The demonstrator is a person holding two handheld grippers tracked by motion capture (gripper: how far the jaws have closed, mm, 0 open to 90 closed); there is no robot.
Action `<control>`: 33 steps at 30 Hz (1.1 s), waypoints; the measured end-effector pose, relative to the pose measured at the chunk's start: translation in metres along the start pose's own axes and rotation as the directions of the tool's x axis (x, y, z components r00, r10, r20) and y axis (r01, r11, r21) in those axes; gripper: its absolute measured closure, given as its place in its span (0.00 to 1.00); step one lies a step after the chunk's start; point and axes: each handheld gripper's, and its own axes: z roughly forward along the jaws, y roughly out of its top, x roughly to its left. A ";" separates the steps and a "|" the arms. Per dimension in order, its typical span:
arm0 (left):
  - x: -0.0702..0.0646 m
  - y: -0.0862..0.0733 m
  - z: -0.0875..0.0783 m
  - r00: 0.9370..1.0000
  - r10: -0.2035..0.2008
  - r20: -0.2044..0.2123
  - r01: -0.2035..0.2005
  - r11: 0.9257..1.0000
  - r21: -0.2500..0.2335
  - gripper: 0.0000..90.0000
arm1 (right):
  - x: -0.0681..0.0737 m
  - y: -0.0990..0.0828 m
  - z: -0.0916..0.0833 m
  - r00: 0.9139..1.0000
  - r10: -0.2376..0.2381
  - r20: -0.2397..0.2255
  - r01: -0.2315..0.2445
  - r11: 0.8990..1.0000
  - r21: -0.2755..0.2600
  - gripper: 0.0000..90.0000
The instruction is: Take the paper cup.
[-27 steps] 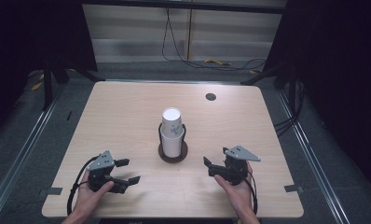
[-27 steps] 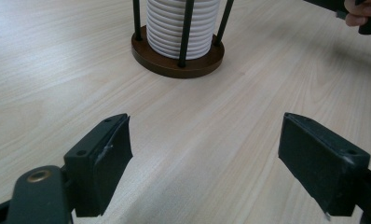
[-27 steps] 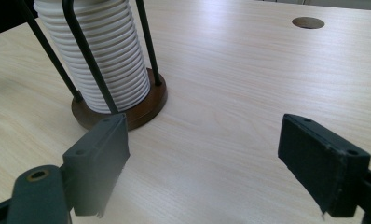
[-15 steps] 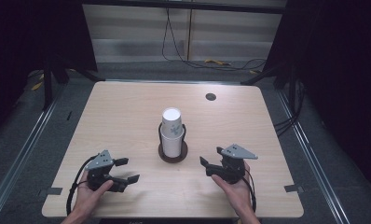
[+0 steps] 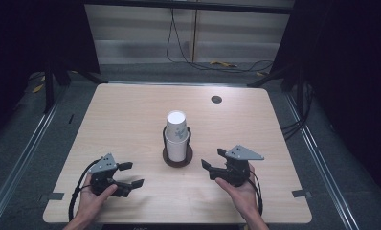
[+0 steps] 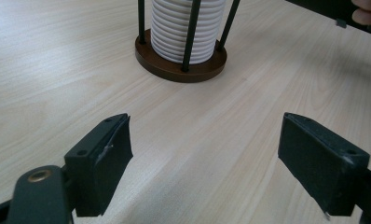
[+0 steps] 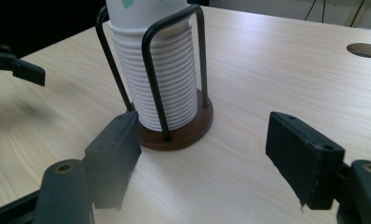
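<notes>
The cups (image 5: 176, 136) stand in a holder (image 5: 177, 155) at the table (image 5: 131, 115) middle. The left gripper (image 5: 131, 175) and right gripper (image 5: 211, 159) are both released, holding nothing, near it.

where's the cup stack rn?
In the high view the cup stack stands upright in its wire holder near the table's middle, between and just ahead of the left gripper and right gripper.

White paper cups (image 5: 176, 136) — nested stack, upright, inside black wire holder (image 5: 177, 154) on round brown base; mid-table
</notes>
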 end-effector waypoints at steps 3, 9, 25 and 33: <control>-0.002 -0.001 0.001 1.000 0.007 -0.019 -0.007 1.000 -0.009 0.18 | -0.001 0.004 0.001 1.000 0.022 -0.012 -0.021 0.999 0.024 0.31; -0.004 -0.002 0.002 1.000 -0.001 -0.010 0.001 1.000 0.010 0.18 | 0.000 0.012 0.003 0.999 0.010 -0.032 -0.009 1.000 0.024 0.32; -0.013 0.001 -0.002 0.998 -0.017 0.064 0.018 1.000 -0.024 0.18 | 0.010 0.049 0.025 0.991 0.045 -0.123 -0.044 0.999 0.017 0.20; -0.016 0.001 0.003 0.998 0.003 0.057 -0.002 1.000 -0.006 0.18 | 0.013 0.072 0.028 0.986 0.014 -0.167 -0.012 1.000 0.014 0.16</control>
